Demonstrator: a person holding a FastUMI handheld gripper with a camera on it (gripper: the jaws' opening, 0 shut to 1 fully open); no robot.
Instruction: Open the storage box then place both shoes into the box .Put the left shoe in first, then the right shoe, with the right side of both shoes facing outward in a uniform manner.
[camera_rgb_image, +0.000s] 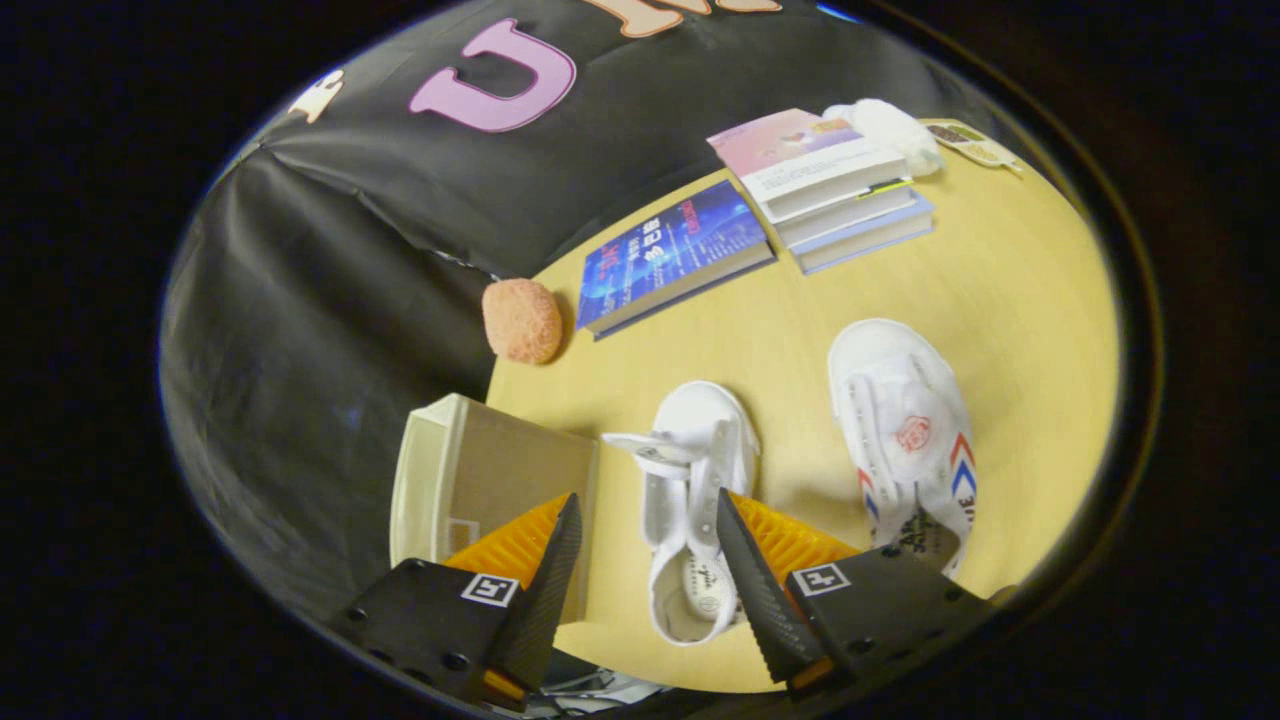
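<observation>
**White canvas between wide fingers: where the pickup could slip**

White canvas lies nearest: one shoe (693, 500) sits on the wooden table (1020, 300) with its heel opening between the fingers of the gripper (648, 515), toe pointing away. The fingers stand spread apart, holding nothing; the right finger's tip overlaps the shoe's side, though I cannot tell whether it touches. The shoe's strap is flipped open and sticks out toward the storage box (480, 480).

That box sits just beside this shoe, partly behind the left finger. It looks already open, its pale rim and brown inside showing, so the step in hand is probably the first shoe.

The second shoe (915, 440) lies near the first on the other side, with red and blue chevrons on its flank.

Risks, as I judge them:
- Which shoe is the left one is hard to tell, and a wrong pick would break the required order.
- Closing on the soft heel collar could crush it and let the shoe swing or drop.
- The loose strap may catch on the box rim.
- The box may slide if nudged.
- A turn in the grip would spoil the facing.

Farther off lie an orange sponge ball (521, 320), a blue book (672, 256) and a stack of books (835, 185).
</observation>
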